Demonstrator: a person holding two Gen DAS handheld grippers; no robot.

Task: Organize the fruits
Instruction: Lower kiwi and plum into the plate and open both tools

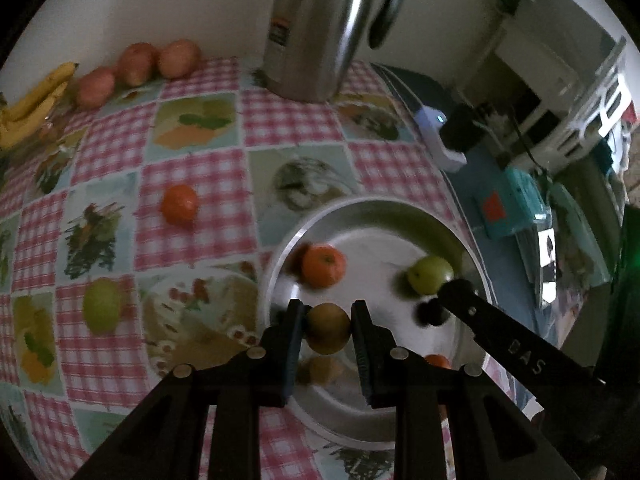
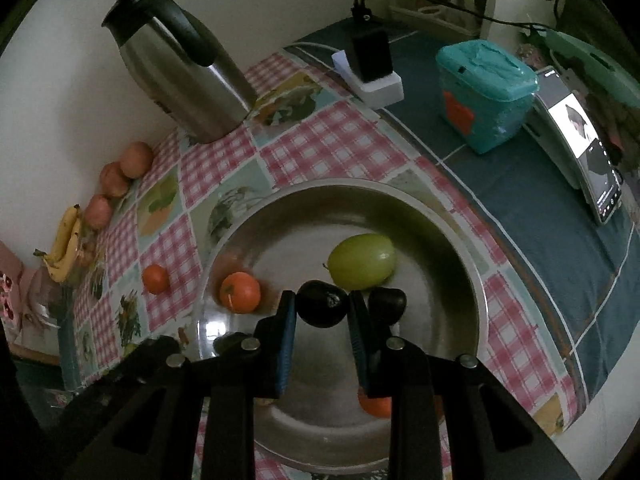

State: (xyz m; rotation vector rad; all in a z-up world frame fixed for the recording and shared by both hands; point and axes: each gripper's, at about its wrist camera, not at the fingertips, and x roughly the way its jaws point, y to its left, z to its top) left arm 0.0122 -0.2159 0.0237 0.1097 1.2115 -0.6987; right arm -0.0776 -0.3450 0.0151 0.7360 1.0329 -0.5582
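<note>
Orange (image 2: 374, 406) half hidden behind right gripper (image 2: 322, 308) | dark fruit (image 2: 323, 304) clamped, kind unclear

Dim indoor light, strong fisheye curvature with black corners, soft glare on steel plate (image 2: 460, 280) and flask (image 1: 320, 36), motion blur in left view, grainy shadows.

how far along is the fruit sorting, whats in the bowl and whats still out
Partly done. Already in the metal bowl: a green fruit and an orange. In hand: the left claw is shut on a brownish fruit, the right claw on a dark fruit, both over the bowl. Left on the tablecloth: another orange, a green fruit, three reddish fruits and bananas.
</note>
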